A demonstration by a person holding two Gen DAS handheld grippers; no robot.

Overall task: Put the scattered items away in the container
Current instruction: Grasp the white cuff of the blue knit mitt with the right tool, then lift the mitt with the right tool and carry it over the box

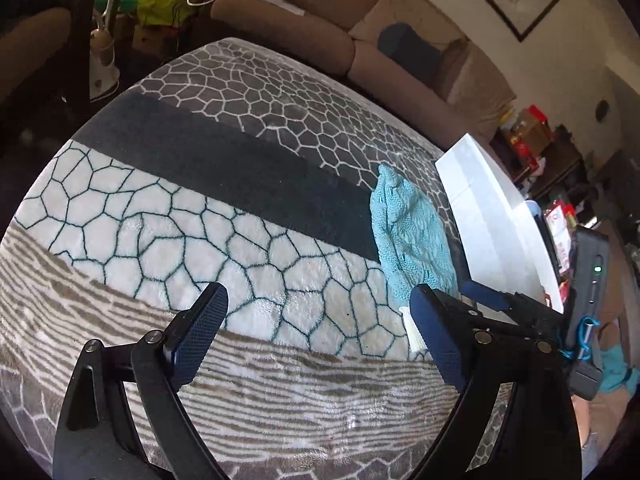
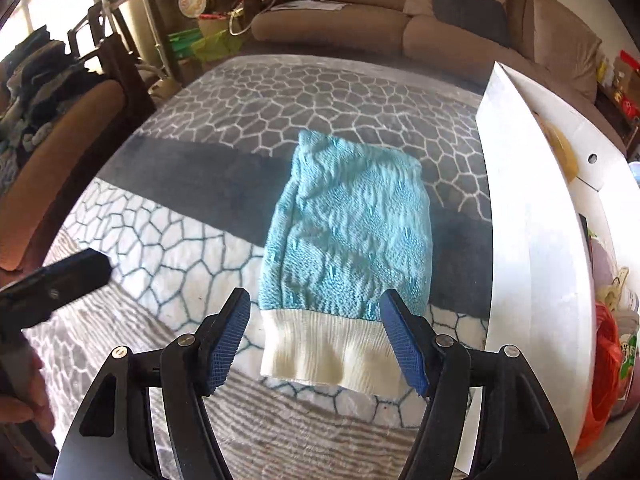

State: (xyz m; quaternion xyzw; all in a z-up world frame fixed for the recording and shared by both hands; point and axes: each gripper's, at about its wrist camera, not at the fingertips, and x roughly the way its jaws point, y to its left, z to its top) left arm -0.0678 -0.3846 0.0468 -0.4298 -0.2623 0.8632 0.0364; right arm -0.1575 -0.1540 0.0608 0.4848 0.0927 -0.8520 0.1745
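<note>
Sock (image 1: 412, 240), knitted in light blue with a cream cuff, lies flat on the patterned blanket (image 1: 200, 216) in the left wrist view, just beside the white container (image 1: 492, 216) at the right. The left gripper (image 1: 316, 336) hangs over the blanket with its jaws spread wide and nothing between them; the sock is near its right finger. In the right wrist view the sock (image 2: 344, 240) lies straight ahead of the right gripper (image 2: 316, 340), whose jaws are also spread, one on each side of the cuff (image 2: 332, 356) and not yet touching it. It is probably light, soft and limp, so it should fold and hang when lifted. The thicker ribbed cuff seems the better place to pinch, since the container wall (image 2: 532, 240) stands close by.
</note>
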